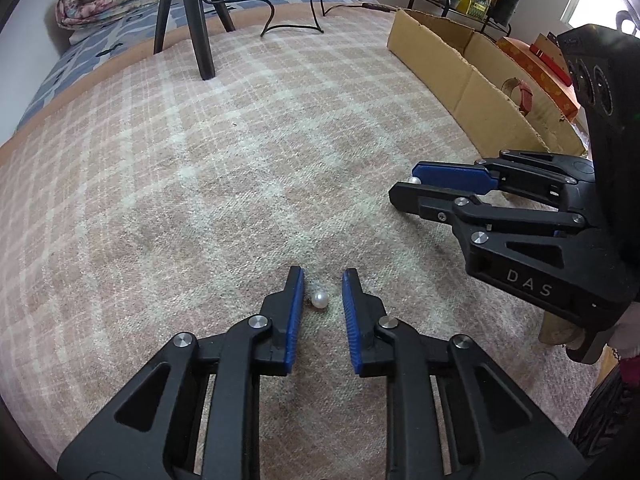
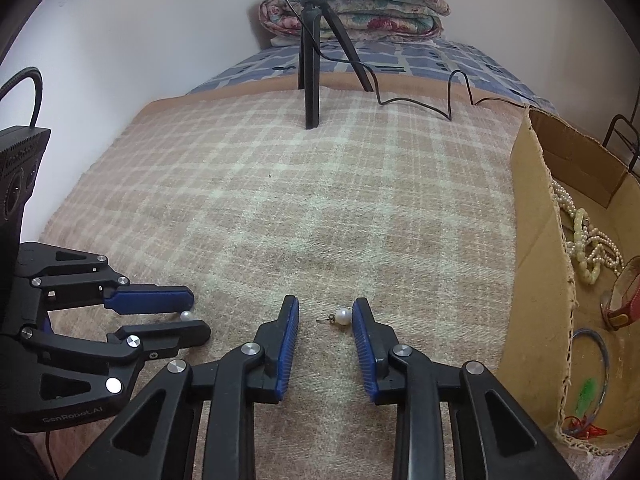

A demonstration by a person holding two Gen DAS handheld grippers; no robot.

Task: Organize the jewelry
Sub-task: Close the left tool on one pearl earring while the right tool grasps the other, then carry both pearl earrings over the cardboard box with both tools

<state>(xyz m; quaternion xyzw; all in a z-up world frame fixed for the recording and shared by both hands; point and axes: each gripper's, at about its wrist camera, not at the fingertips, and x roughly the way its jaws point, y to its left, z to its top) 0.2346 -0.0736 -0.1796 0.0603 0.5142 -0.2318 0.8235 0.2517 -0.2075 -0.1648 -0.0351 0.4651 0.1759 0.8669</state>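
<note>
Pearl earrings are seen lying on a pink plaid blanket (image 1: pixel 200 184), one between the jaws of each gripper. In the left wrist view, the left gripper (image 1: pixel 322 280) is held low over the blanket with its blue pads parted; a pearl earring (image 1: pixel 320 300) lies in the gap, just beside the pad at nine o'clock, and no squeeze on it is seen. At three o'clock of that view the right gripper (image 1: pixel 404 186) is seen side-on with a second pearl earring (image 1: pixel 414 180) at its tips. In the right wrist view, that second earring is found close against the pad at three o'clock, its thin post pointing toward nine o'clock; the pads stand apart and no clamping is shown. A cardboard box (image 2: pixel 536 264) is placed along the blanket at three o'clock, and pearl necklaces (image 2: pixel 588 240), a red watch strap (image 2: pixel 624 300) and a bangle (image 2: pixel 600 360) are held inside it. A black tripod (image 2: pixel 312 52) is stood at twelve o'clock, with folded bedding (image 2: pixel 360 4) behind it.
</note>
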